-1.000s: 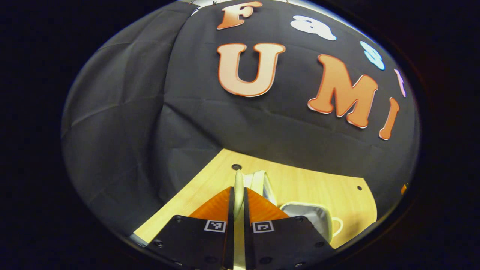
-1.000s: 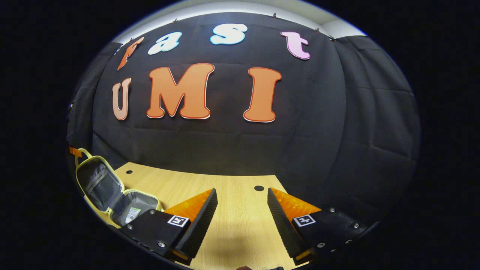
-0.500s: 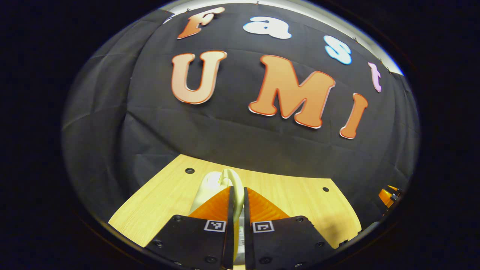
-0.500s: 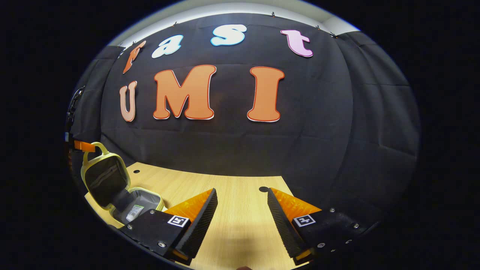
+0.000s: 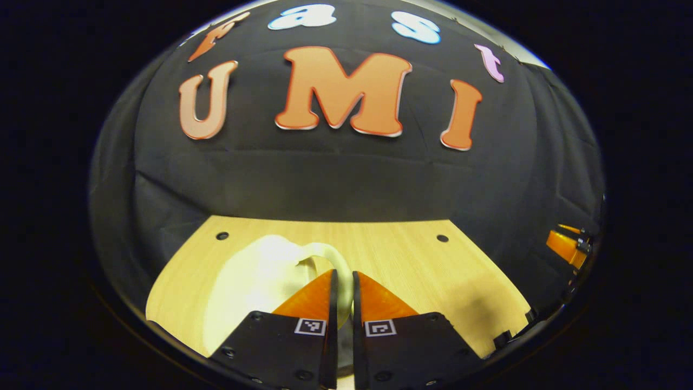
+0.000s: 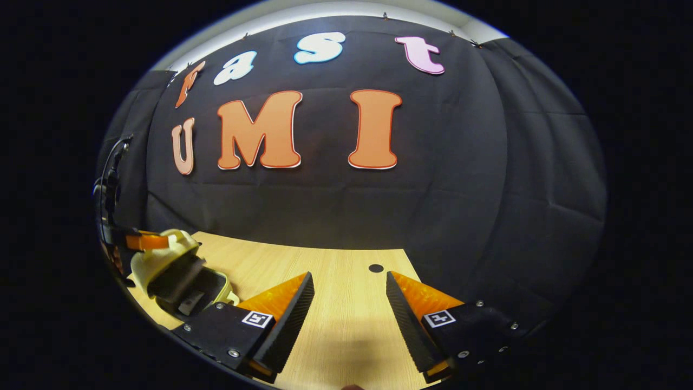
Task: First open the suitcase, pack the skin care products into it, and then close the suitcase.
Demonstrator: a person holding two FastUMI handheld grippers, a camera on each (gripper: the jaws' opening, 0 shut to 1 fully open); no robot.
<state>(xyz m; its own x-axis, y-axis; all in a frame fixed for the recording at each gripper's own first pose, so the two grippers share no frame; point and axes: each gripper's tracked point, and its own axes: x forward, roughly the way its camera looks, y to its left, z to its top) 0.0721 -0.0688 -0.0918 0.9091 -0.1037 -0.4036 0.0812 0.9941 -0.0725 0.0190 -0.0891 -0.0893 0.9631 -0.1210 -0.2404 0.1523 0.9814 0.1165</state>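
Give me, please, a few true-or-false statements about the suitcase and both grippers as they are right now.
1. The left gripper is shut on the suitcase handle. True.
2. The right gripper holds a tube. False: it is open, with nothing between its fingers, over the table.
3. The suitcase lid is partly lowered, with a gap left. True.
4. The suitcase has nothing inside. False: a skin care tube lies in it.
5. The suitcase stands on the floor. False: it rests on the table.

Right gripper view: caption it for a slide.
Open right tool waits over the wooden table while the left tool swings the suitcase lid partly down.
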